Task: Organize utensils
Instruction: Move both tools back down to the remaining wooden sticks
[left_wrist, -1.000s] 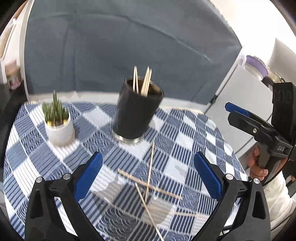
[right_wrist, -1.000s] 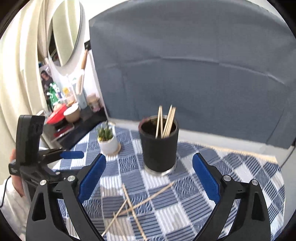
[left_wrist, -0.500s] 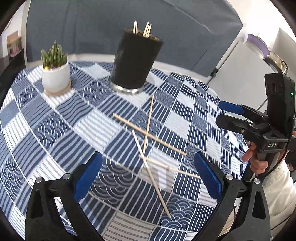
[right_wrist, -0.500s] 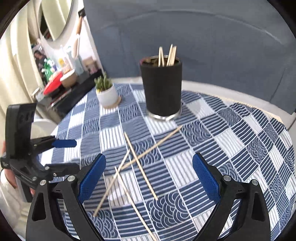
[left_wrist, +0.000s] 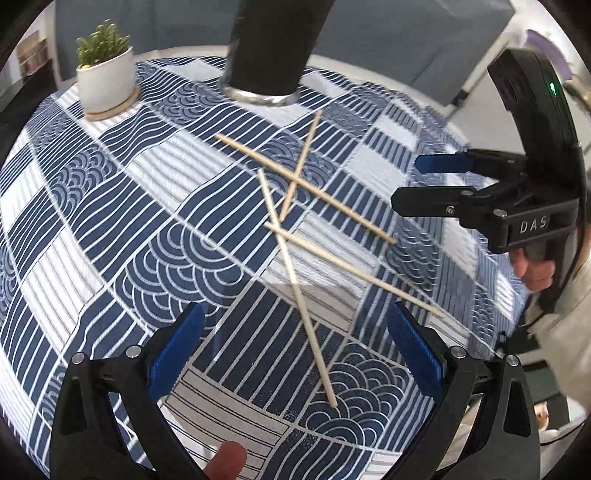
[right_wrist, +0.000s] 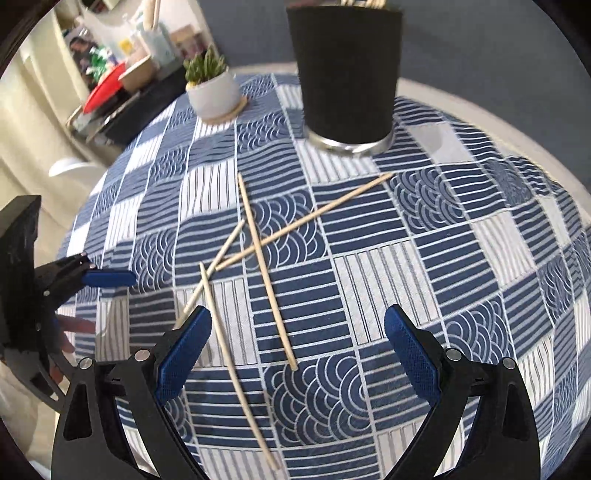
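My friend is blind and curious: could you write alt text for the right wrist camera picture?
Four loose thin wooden chopsticks lie crossed on a round table under a blue-and-white patterned tablecloth, between the open blue-padded fingers of the right gripper. Behind stand a tall black cylindrical holder and a small white potted succulent; the left gripper shows at the left edge.

You've dropped both grippers toward the cloth (left_wrist: 110, 229): left gripper (left_wrist: 295, 347) and right gripper (right_wrist: 297, 349) now close over the sticks (left_wrist: 295, 273); cup (right_wrist: 345, 70) rim out of frame.
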